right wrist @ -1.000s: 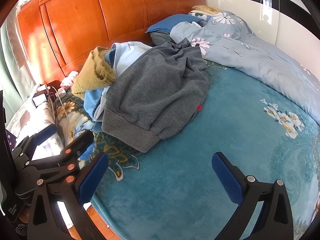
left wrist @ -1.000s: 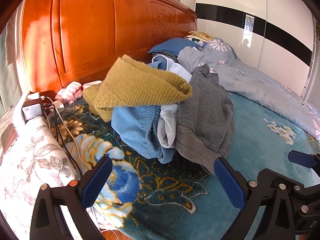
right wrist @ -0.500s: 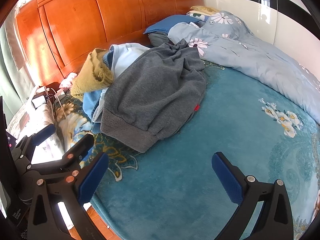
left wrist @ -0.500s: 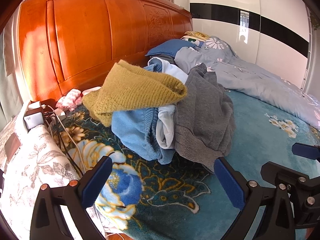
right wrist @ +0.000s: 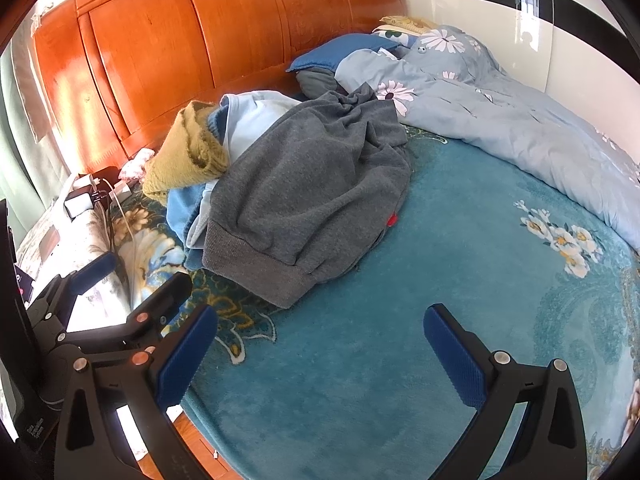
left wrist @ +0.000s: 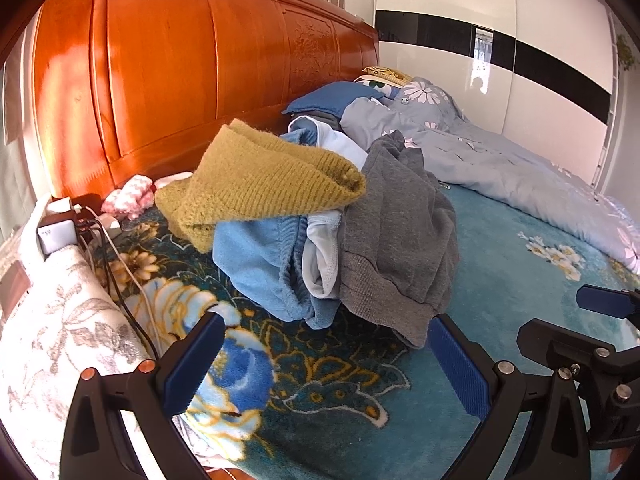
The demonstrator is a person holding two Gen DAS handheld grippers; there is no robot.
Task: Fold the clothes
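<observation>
Both grippers (left wrist: 326, 354) (right wrist: 320, 344) backed off pile (right wrist: 304, 184), jaws wide.

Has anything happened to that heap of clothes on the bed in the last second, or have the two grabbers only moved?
Only the views drifted a little. The left gripper and right gripper stayed open and took hold of nothing. The mustard knitted sweater, the grey fleece sweatshirt and the blue garment under them lie heaped as before on the teal flowered blanket.

Plenty of bare teal blanket (right wrist: 460, 264) right of the clothes pile (right wrist: 304, 188), but cables (left wrist: 120, 280) crowd its left side.
</observation>
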